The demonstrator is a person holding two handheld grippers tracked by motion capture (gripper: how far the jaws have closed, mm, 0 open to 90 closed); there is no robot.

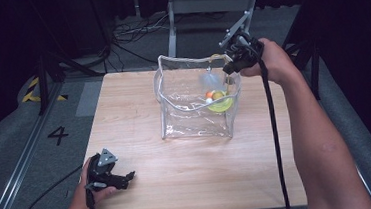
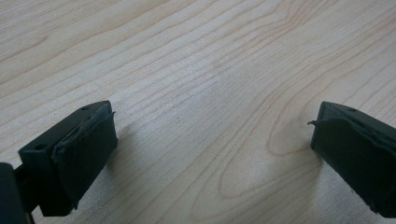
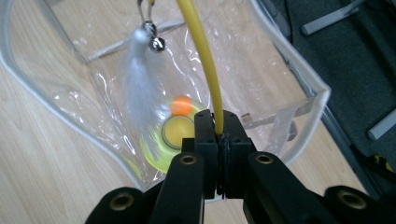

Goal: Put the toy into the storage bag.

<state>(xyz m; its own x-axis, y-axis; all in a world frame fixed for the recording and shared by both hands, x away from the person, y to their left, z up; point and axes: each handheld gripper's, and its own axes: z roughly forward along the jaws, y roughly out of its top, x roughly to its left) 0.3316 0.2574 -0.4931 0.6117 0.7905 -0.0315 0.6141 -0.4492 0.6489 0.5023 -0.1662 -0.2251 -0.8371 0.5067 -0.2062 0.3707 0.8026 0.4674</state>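
Nearest you, your left gripper (image 1: 110, 176) rests at 7 o'clock on the table (image 1: 139, 118), jaws wide and empty. Farther off, at 1 o'clock, your right gripper (image 3: 218, 135) pinches the yellow wand (image 3: 201, 56) tight over the clear bag (image 1: 170, 116). The step in hand looks like lowering the toy in. The wand runs upright, curving toward 11 o'clock, its feather (image 3: 140, 88) hanging inside above the yellow disc (image 3: 159, 151). Next, keep sinking, then release.

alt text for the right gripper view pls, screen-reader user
The right gripper, jaws shut, grips a thin yellow rod above an open clear plastic bag on a wooden table. A white feather with a small bell dangles into the bag, over a yellow disc toy holding an orange ball.
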